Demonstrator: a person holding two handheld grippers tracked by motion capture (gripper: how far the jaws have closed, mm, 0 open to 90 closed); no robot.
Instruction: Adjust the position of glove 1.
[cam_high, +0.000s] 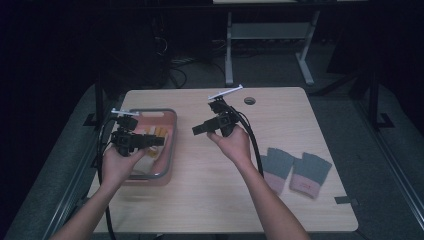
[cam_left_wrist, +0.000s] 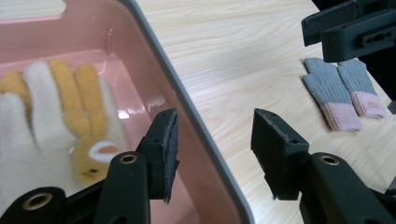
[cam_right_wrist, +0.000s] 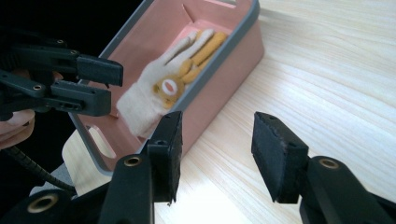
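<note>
Fluffy gloves (cam_left_wrist: 60, 102), yellow and white, with a little animal face: down flat on the bottom of the pink tub (cam_left_wrist: 187, 98), at the left side of the desk (cam_high: 210, 200). Lying together as a pair, most likely to stay tidy in one place and not slide about. Left gripper (cam_left_wrist: 215, 149): let go, jaws apart, nothing between them, up in the air right over the right wall of the tub, one jaw above the inside and one above the bare wood. Looks like a spot for dipping into the tub or for coming out of it; cannot tell which. Right gripper (cam_right_wrist: 217, 154): also let go and holding nothing, above the middle of the desk, pointing sideways at the tub, as if ready to help. Both kept high, probably so as not to bump the tub. Grey gloves (cam_high: 295, 170) with pink cuffs: side by side on the desk at the right, well apart from the tub, touched by no gripper. Maybe next in line for the tub, since lying neatly within easy reach of the right hand (cam_high: 235, 145).
</note>
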